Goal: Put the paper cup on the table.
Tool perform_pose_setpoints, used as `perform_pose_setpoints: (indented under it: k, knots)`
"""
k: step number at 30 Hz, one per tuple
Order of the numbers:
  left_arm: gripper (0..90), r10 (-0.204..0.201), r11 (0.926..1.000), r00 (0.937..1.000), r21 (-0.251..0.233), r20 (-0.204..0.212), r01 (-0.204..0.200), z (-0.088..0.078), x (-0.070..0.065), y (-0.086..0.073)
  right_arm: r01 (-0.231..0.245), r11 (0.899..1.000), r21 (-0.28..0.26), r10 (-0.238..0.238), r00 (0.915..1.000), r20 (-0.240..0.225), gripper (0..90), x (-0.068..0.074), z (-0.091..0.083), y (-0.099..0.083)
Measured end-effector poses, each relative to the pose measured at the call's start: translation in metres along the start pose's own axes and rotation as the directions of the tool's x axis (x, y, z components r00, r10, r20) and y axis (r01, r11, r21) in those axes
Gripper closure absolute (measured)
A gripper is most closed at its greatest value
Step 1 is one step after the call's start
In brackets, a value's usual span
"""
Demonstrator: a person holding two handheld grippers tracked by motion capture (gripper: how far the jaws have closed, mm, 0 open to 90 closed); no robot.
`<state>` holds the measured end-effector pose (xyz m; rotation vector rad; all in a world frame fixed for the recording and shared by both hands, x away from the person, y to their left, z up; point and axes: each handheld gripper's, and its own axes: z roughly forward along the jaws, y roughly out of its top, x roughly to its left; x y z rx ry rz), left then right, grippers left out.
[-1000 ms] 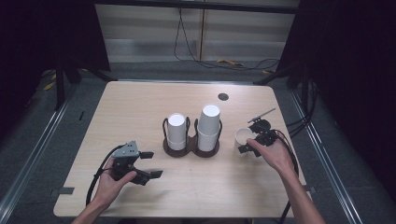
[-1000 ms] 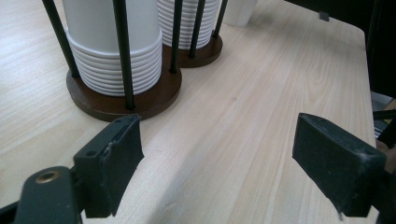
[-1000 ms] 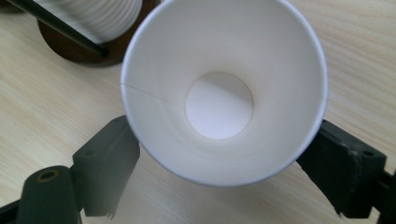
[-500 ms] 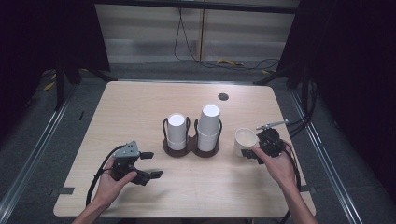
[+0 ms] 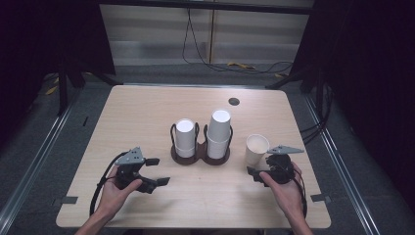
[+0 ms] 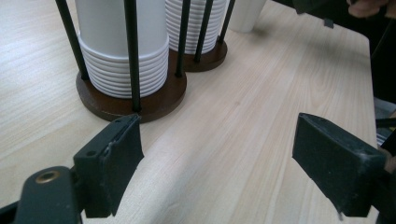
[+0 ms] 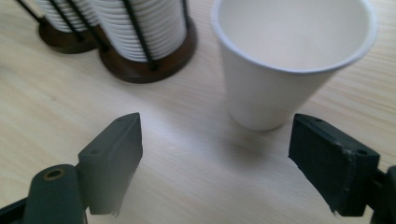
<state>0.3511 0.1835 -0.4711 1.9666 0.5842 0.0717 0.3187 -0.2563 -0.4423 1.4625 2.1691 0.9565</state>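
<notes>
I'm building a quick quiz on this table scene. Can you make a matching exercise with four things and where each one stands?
Things:
1. single white paper cup
2. taller stack of white paper cups
3. shorter stack of white paper cups
4. small dark round disc

Places:
A. left bay of the dark wooden cup holder
B. far part of the light wooden table, alone
C. right bay of the holder
D. upright on the table, right of the holder

Pairs: 1-D, 2-C, 3-A, 4-B
</notes>
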Motion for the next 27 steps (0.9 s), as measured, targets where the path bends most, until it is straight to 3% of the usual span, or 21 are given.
perform_pose_setpoints:
  k: [1, 5, 9, 11, 13, 16, 18, 19, 22, 23, 26, 27]
  knots:
    - [15.8, 0.001, 1.0, 1.0, -0.001, -0.004, -0.001, 0.0, -0.001, 0.001, 0.012, 0.999, -0.038, -0.012, 0.9999, 0.003, 16.1, 0.009, -0.002, -0.004]
    - [15.8, 0.022, 0.9997, 0.9998, 0.011, -0.003, -0.022, 0.0, -0.006, 0.004, 0.027, 0.998, -0.053, -0.028, 0.9994, -0.017, 16.2, 0.018, 0.0, -0.007]
    - [16.8, 0.027, 0.9996, 0.9981, 0.008, -0.056, -0.026, -0.003, -0.012, 0.0, 0.054, 0.992, -0.116, -0.062, 0.9956, -0.07, 15.9, 0.035, 0.007, -0.01]
    - [16.8, 0.016, 0.9997, 0.9996, 0.018, -0.022, -0.015, -0.003, -0.012, -0.003, 0.076, 0.988, -0.134, -0.088, 0.9917, -0.093, 17.7, 0.04, 0.009, -0.011]
    - [16.8, 0.034, 0.9994, 0.9979, 0.004, -0.055, -0.034, -0.005, -0.015, -0.004, 0.079, 0.986, -0.147, -0.094, 0.9908, -0.097, 17.8, 0.043, 0.01, -0.012]
    - [16.8, 0.036, 0.9993, 0.9978, 0.006, -0.055, -0.036, -0.005, -0.015, -0.007, 0.106, 0.978, -0.179, -0.13, 0.9836, -0.125, 14.6, 0.053, 0.019, -0.016]
    - [16.8, 0.042, 0.999, 0.998, 0.017, -0.049, -0.041, -0.006, -0.016, -0.009, 0.107, 0.974, -0.202, -0.134, 0.9833, -0.124, 14.4, 0.059, 0.023, -0.016]
    - [16.8, 0.04, 0.999, 0.9983, 0.021, -0.043, -0.039, -0.006, -0.017, -0.011, 0.106, 0.973, -0.204, -0.137, 0.9801, -0.144, 15.3, 0.063, 0.026, -0.015]
    - [16.8, 0.04, 0.9989, 0.9981, 0.026, -0.047, -0.039, -0.008, -0.016, -0.016, 0.119, 0.969, -0.215, -0.151, 0.9783, -0.142, 15.1, 0.065, 0.027, -0.015]
    - [16.7, 0.024, 0.9997, 0.9986, 0.007, -0.048, -0.024, -0.008, -0.014, -0.018, 0.099, 0.974, -0.202, -0.13, 0.9805, -0.147, 14.1, 0.064, 0.028, -0.016]
    - [16.7, 0.016, 0.9999, 0.9973, 0.007, -0.072, -0.015, -0.006, -0.014, -0.02, 0.086, 0.979, -0.187, -0.115, 0.982, -0.15, 14.1, 0.062, 0.032, -0.018]
    - [16.7, 0.011, 0.9999, 0.9979, 0.01, -0.064, -0.01, -0.005, -0.013, -0.021, 0.087, 0.981, -0.172, -0.114, 0.9815, -0.154, 14.1, 0.061, 0.033, -0.019]
